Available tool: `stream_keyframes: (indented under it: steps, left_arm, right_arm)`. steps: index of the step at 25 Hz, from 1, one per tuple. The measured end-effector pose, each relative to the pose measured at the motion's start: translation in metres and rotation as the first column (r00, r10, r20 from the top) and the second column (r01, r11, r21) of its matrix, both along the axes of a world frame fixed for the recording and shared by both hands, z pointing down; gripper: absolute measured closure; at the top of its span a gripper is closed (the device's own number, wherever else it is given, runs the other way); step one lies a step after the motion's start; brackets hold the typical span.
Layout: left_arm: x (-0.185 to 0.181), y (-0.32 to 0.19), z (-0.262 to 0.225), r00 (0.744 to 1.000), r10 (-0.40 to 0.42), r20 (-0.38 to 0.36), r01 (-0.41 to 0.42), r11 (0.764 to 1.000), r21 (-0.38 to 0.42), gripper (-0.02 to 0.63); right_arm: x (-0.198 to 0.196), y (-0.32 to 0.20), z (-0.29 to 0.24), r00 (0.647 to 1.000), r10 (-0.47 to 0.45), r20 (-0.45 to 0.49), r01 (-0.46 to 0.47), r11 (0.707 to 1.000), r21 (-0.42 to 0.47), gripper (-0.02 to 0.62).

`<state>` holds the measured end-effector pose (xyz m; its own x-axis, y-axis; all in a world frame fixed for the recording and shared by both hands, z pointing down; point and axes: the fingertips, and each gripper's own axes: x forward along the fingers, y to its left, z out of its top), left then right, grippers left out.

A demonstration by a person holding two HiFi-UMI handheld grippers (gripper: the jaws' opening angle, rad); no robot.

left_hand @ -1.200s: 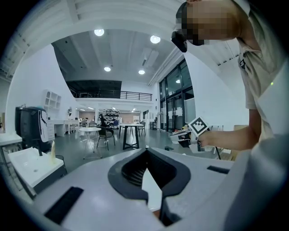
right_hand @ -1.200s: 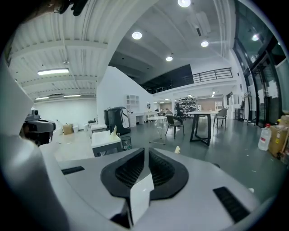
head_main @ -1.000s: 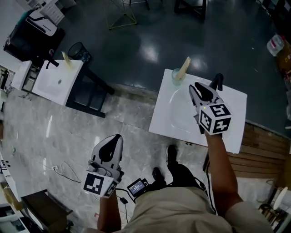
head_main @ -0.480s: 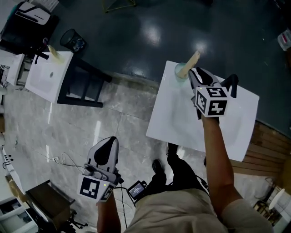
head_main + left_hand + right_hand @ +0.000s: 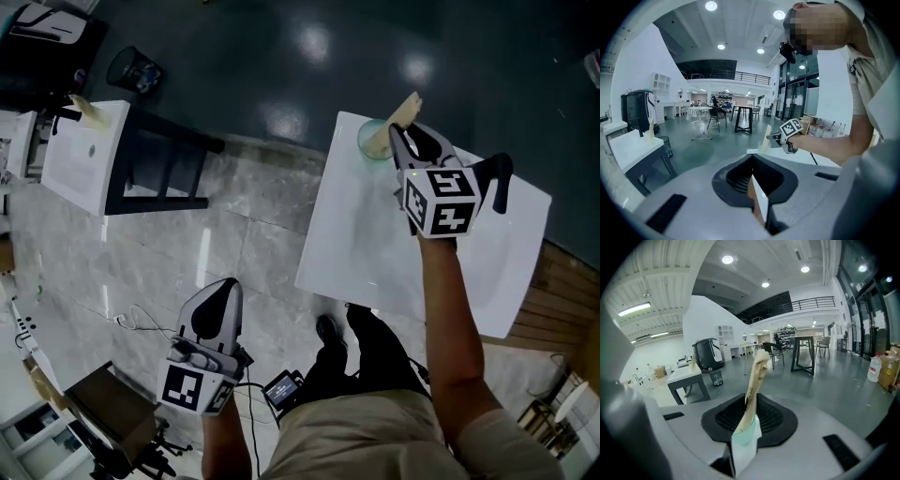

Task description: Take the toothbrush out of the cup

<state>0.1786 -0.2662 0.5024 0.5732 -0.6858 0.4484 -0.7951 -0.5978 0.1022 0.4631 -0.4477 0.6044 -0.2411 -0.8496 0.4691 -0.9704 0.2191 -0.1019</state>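
A pale green cup (image 5: pixel 373 142) stands at the far left corner of the white sink-top table (image 5: pixel 352 248). A paper-wrapped toothbrush (image 5: pixel 405 111) leans out of it. My right gripper (image 5: pixel 401 142) reaches to the cup's right rim. In the right gripper view the toothbrush (image 5: pixel 755 376) rises from the cup (image 5: pixel 743 442) right between the jaws of my right gripper (image 5: pixel 750 420), which are closing. My left gripper (image 5: pixel 218 292) hangs low over the marble floor at the left, shut and empty. In the left gripper view its jaws meet at my left gripper (image 5: pixel 759 206).
A second white sink table (image 5: pixel 82 159) on a black frame stands at the far left, with a black bin (image 5: pixel 129 67) behind it. A small device (image 5: pixel 283 387) and a cable lie on the floor by the person's feet.
My right gripper has moved forward from over the basin to the cup, and its tips now flank the toothbrush. My left gripper has sunk a little at the left.
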Motion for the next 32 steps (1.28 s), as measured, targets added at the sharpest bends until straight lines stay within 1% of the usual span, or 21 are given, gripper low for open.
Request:
stream_keyframes:
  steps: [2,5,9,14,19,23,27,30,32]
  left_arm:
    - [0.003,-0.004,0.006,1.000,0.001,0.001,-0.001,1.000,-0.005,0.600]
    - [0.009,-0.008,0.011,1.000,0.002,-0.003,-0.002,1.000,-0.008,0.600]
    - [0.010,-0.009,0.014,1.000,0.006,-0.002,-0.006,1.000,-0.009,0.600]
    - [0.001,-0.009,0.001,1.000,0.000,-0.005,0.000,1.000,0.015,0.600]
    - [-0.013,0.000,-0.022,1.000,-0.012,-0.016,0.013,0.998,0.065,0.600]
    - [-0.029,0.013,-0.045,0.999,-0.029,-0.029,0.032,0.993,0.111,0.600]
    - [-0.051,0.030,-0.076,0.998,-0.045,-0.046,0.053,0.983,0.177,0.600]
    - [-0.070,0.046,-0.103,0.997,-0.056,-0.061,0.068,0.974,0.218,0.600]
    - [-0.086,0.059,-0.123,0.995,-0.069,-0.071,0.084,0.965,0.249,0.600]
  right_arm:
    - [0.000,-0.001,0.001,1.000,-0.012,-0.017,0.012,1.000,0.014,0.546]
    - [-0.001,-0.001,0.001,0.999,-0.027,-0.025,0.028,0.999,0.036,0.569]
    - [-0.004,0.003,-0.005,0.999,-0.035,-0.030,0.037,0.997,0.065,0.577]
    - [-0.007,0.009,-0.031,0.998,-0.030,-0.051,0.035,0.992,0.118,0.580]
    - [-0.014,0.020,-0.070,0.996,-0.021,-0.089,0.037,0.982,0.186,0.581]
    - [-0.028,0.039,-0.113,0.993,-0.034,-0.116,0.061,0.968,0.242,0.581]
    - [-0.054,0.072,-0.166,0.990,-0.073,-0.121,0.106,0.948,0.300,0.581]
    - [-0.081,0.109,-0.206,0.987,-0.114,-0.110,0.144,0.934,0.327,0.581]
    - [-0.103,0.137,-0.229,0.983,-0.157,-0.100,0.182,0.921,0.343,0.581]
